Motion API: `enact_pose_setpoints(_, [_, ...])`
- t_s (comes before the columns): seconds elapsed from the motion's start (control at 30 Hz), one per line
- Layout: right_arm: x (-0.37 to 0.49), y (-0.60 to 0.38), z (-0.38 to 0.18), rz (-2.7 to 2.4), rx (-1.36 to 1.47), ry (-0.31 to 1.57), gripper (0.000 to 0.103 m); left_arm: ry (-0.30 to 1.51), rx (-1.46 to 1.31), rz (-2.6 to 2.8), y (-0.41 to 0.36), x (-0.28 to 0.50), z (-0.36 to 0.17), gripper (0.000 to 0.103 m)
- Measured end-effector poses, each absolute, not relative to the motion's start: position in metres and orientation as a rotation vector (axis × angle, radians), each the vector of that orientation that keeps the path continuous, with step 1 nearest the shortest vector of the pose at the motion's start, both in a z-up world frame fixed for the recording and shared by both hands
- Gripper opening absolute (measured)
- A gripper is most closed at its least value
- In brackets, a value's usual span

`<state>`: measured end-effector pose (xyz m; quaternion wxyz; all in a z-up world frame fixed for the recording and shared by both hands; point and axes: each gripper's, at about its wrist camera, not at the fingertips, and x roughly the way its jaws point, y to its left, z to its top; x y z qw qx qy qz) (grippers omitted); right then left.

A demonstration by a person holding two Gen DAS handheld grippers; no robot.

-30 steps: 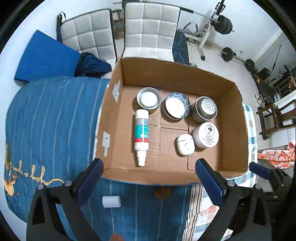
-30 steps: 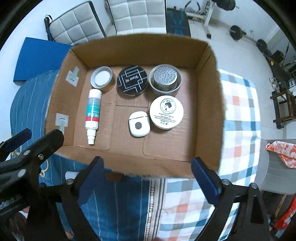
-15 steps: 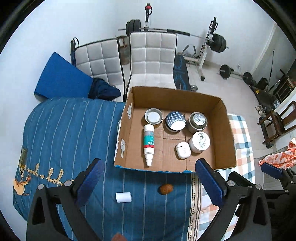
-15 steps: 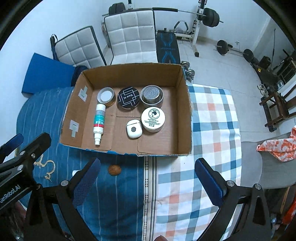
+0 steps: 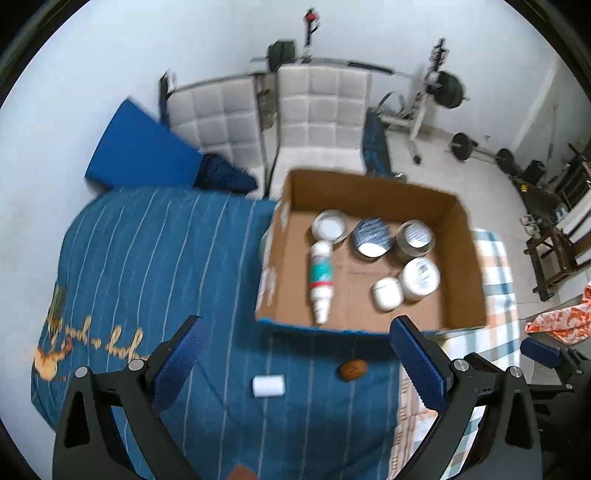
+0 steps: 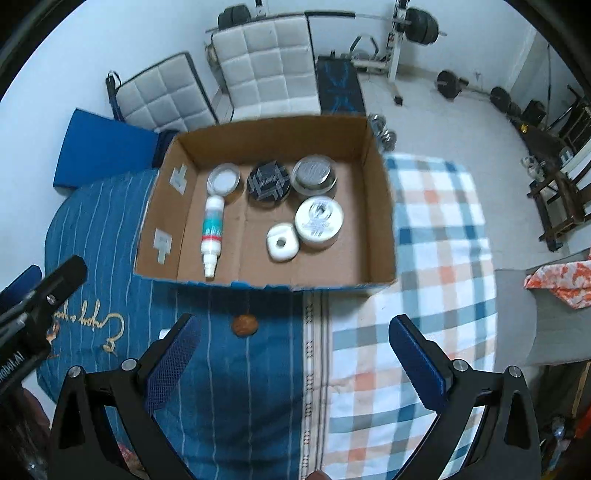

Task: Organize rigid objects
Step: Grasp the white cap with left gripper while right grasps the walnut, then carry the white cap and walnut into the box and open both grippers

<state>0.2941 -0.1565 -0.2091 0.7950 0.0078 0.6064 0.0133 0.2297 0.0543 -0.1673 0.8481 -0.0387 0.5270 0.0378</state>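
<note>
An open cardboard box (image 5: 465, 258) (image 6: 380, 206) sits on the bed. Inside lie a white bottle (image 5: 320, 277) (image 6: 212, 230), several round tins and jars, including a white jar (image 5: 421, 278) (image 6: 319, 220), and a small white case (image 5: 386, 294) (image 6: 282, 243). On the blue cover in front of the box lie a small white cylinder (image 5: 268, 386) and a brown nut-like object (image 5: 353, 368) (image 6: 244, 325). My left gripper (image 5: 299, 365) is open and empty, high above the cover. My right gripper (image 6: 295, 363) is open and empty, high above the bed.
The bed has a blue striped cover (image 5: 147, 266) and a plaid blanket (image 6: 436, 258). Two white padded chairs (image 5: 317, 110) and a blue mat (image 5: 140, 151) stand behind the box. Weight equipment (image 6: 406, 29) lines the far wall.
Both grippers have risen and pulled back from the box, so it looks smaller. The white cylinder and brown object have come into fuller view. The jaws stay open.
</note>
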Motion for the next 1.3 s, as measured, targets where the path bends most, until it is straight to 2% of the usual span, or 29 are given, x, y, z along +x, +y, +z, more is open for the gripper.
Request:
enact_pose_setpoints(0.27, [0.297, -0.124, -0.322, 0.087, 0.079, 1.505, 0.103, 1.338, -0.130, 0.192, 0.104, 0.224, -0.267, 0.102])
enact_pose_setpoints(0.5, [0.309, -0.102, -0.393, 0.079, 0.104, 1.597, 0.083, 1.554, -0.185, 0.162, 0.115, 0.229, -0.357, 0.101])
enact_pose_setpoints(0.67, [0.317, -0.089, -0.423, 0.054, 0.063, 1.633, 0.068, 1.632, -0.168, 0.133, 0.106, 0.236, -0.397, 0.087])
enact_pose_setpoints(0.77, [0.319, -0.085, -0.432, 0.047, 0.054, 1.635, 0.065, 1.670, -0.147, 0.124, 0.102, 0.238, -0.414, 0.066])
enact_pose_setpoints(0.83, [0.319, -0.083, -0.437, 0.039, 0.032, 1.638, 0.051, 1.666, -0.151, 0.111, 0.100, 0.237, -0.419, 0.048])
enact_pose_setpoints(0.9, [0.318, -0.080, -0.439, 0.032, 0.016, 1.637, 0.045, 1.658, -0.137, 0.117, 0.099, 0.236, -0.419, 0.040])
enact_pose_setpoints(1.3, [0.275, -0.082, -0.430, 0.062, -0.033, 1.642, 0.045, 1.613, -0.123, 0.123, 0.080, 0.199, -0.398, 0.040])
